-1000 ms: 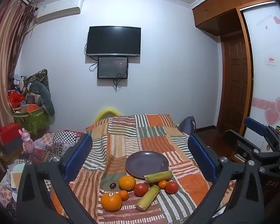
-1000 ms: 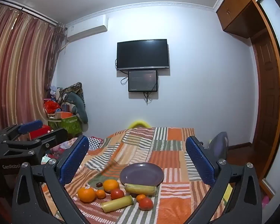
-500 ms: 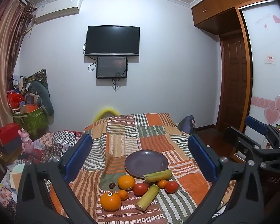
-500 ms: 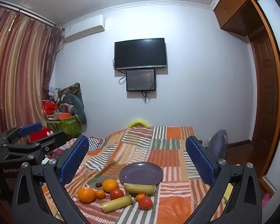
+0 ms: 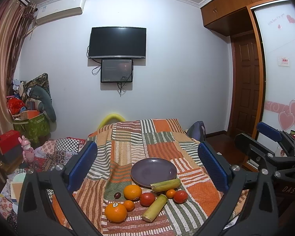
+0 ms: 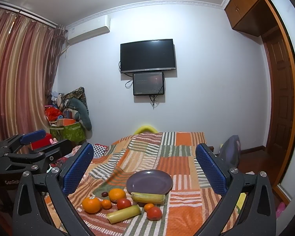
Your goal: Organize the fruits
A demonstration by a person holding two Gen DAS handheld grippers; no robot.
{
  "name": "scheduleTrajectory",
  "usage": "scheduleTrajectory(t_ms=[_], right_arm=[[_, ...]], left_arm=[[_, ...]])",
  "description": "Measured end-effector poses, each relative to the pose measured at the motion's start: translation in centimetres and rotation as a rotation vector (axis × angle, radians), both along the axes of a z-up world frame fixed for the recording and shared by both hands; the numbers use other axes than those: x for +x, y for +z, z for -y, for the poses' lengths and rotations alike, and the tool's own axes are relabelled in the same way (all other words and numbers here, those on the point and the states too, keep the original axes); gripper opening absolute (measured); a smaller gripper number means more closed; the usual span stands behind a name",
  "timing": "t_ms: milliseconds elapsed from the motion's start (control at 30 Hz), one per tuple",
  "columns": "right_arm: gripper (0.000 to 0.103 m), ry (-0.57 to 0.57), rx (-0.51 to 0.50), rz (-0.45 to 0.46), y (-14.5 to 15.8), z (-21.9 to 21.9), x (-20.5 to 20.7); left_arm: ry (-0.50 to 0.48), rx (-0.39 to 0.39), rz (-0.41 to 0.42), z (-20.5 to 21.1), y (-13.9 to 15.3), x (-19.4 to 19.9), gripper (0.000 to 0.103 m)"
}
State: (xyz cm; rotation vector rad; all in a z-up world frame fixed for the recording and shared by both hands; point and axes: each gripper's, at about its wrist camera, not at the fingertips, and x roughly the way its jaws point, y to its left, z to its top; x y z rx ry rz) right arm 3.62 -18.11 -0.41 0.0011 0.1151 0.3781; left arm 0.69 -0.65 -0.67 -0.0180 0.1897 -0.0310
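Observation:
A purple plate (image 5: 153, 170) (image 6: 149, 182) lies empty on a striped patchwork cloth. In front of it lie two large oranges (image 5: 116, 212) (image 6: 91, 204), small oranges (image 5: 129, 205), two tomatoes (image 5: 147, 199) (image 6: 154, 213), a dark date (image 5: 117, 195) and two yellow-green cane pieces (image 5: 155, 208) (image 6: 123, 214); one cane piece (image 5: 165, 184) leans on the plate's rim. My left gripper (image 5: 147, 157) is open and empty, high above and short of the fruit. My right gripper (image 6: 144, 157) is open and empty, also held back from the fruit.
The cloth-covered table (image 5: 161, 137) runs to the back wall under a TV (image 5: 118, 42). Cluttered boxes and bags (image 5: 29, 122) stand at the left. A wooden door (image 5: 245, 90) and wardrobe are at the right. Each gripper shows at the other view's edge (image 5: 275, 153) (image 6: 29, 153).
Both views have drifted very slightly; the fruit, plate and open jaws stand as before.

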Motion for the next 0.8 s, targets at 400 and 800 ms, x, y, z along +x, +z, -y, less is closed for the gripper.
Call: scheduleTrajectory(t_ms=[400,800], right_arm=[[0.103,-0.011,0.011,-0.009,0.04,0.30,-0.01],[0.103,-0.012,0.011,-0.013,0.09,0.37,-0.03]], left_arm=[[-0.008,0.000,-0.004,-0.10,0.01,0.14,0.103],[-0.012,-0.003,-0.011,-0.12,0.03,0.31,0.103]])
